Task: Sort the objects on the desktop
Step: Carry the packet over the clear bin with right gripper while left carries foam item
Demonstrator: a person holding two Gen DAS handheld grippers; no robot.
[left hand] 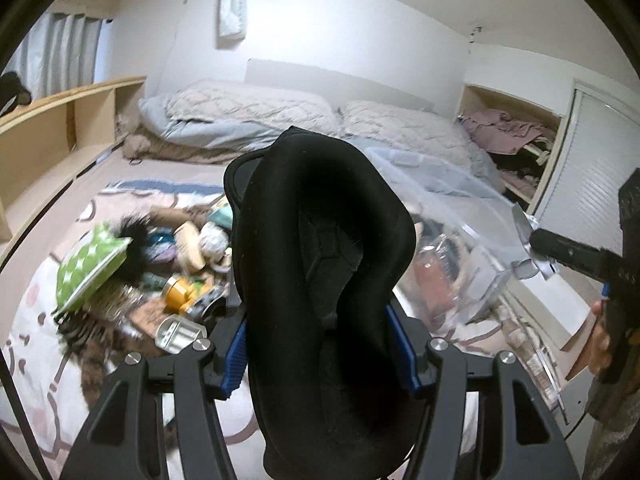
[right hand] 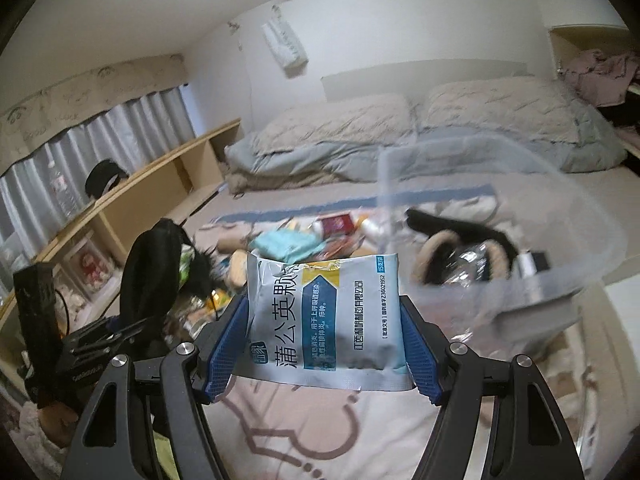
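Observation:
My left gripper [left hand: 324, 344] is shut on a black padded fabric item [left hand: 320, 280], held upright above the bed; it also shows in the right wrist view [right hand: 150, 268] at the left. My right gripper [right hand: 324, 344] is shut on a white and blue medicine sachet [right hand: 324, 316] with Chinese print, held above the blanket. A clear plastic bin [right hand: 520, 240] stands just right of it, holding a black and beige item [right hand: 452, 248]. In the left wrist view the bin [left hand: 460, 216] is to the right, and the right gripper's body [left hand: 600, 264] is at the far right edge.
A pile of loose objects lies on the bed: a green checked pouch [left hand: 86, 264], a yellow item [left hand: 180, 288], a metal tin [left hand: 176, 334], a teal cloth [right hand: 288, 242], a red packet [right hand: 338, 224]. Pillows [left hand: 256, 108] lie behind. A wooden shelf [left hand: 60, 140] runs along the left.

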